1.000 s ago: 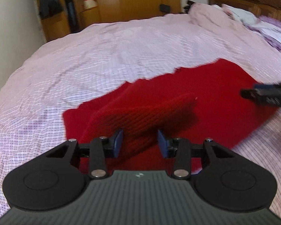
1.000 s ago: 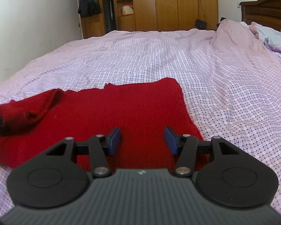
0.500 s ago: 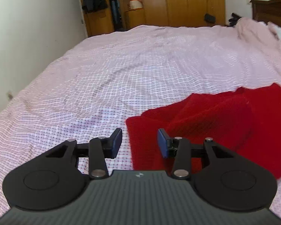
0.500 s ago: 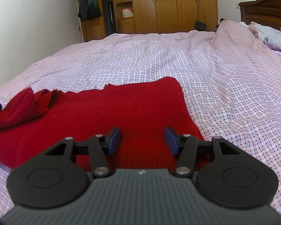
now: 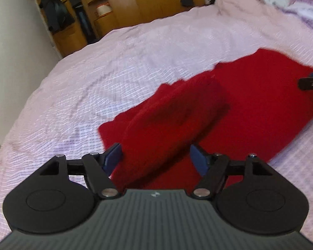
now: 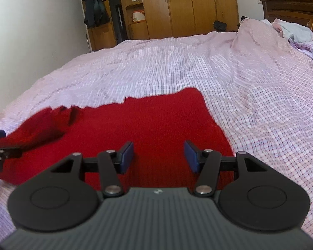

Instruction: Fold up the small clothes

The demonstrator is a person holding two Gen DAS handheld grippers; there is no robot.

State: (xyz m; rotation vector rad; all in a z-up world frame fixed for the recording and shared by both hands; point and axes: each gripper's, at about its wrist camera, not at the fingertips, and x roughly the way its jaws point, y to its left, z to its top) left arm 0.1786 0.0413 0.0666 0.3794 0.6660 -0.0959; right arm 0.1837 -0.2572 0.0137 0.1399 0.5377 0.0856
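A red knitted garment (image 5: 260,108) lies flat on the pink checked bedsheet (image 5: 135,66). One sleeve (image 5: 173,120) is folded in over the garment's body. My left gripper (image 5: 156,160) hovers at the near end of that sleeve. Its jaws are opening; the sleeve runs between them and the pads stand clear of it. My right gripper (image 6: 158,156) is open above the garment's body (image 6: 156,120), with nothing pinched. In the right wrist view the sleeve (image 6: 41,125) lies at the left, beside the left gripper (image 6: 0,143). The right gripper's tip (image 5: 311,82) shows at the edge of the left wrist view.
The bedsheet (image 6: 198,66) stretches far ahead and to both sides. Crumpled bedding (image 6: 292,31) is piled at the far right by a dark wooden headboard (image 6: 292,6). Wooden wardrobes (image 6: 187,6) stand beyond the bed, and a white wall (image 6: 31,31) is on the left.
The left gripper's jaws have spread much wider. The left view swung away to the left and came back over the sleeve, which now lies slack on the body. The right gripper has kept still.
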